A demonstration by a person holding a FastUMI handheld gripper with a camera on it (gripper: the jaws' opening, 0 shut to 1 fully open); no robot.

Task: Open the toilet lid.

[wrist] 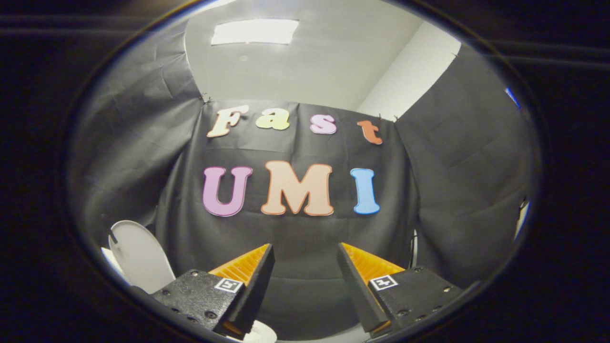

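The hand-held gripper point(305, 276) has its two fingers point(252, 286) spread well apart, with nothing between them and touching nothing; only the black cloth wall point(305, 228) lies in the gap beyond. A small white curved piece point(261, 332) peeks out just beneath the left finger. Off to the left of the fingers, slightly farther, the white toilet lid point(140, 255) stands raised, near the cloth wall.
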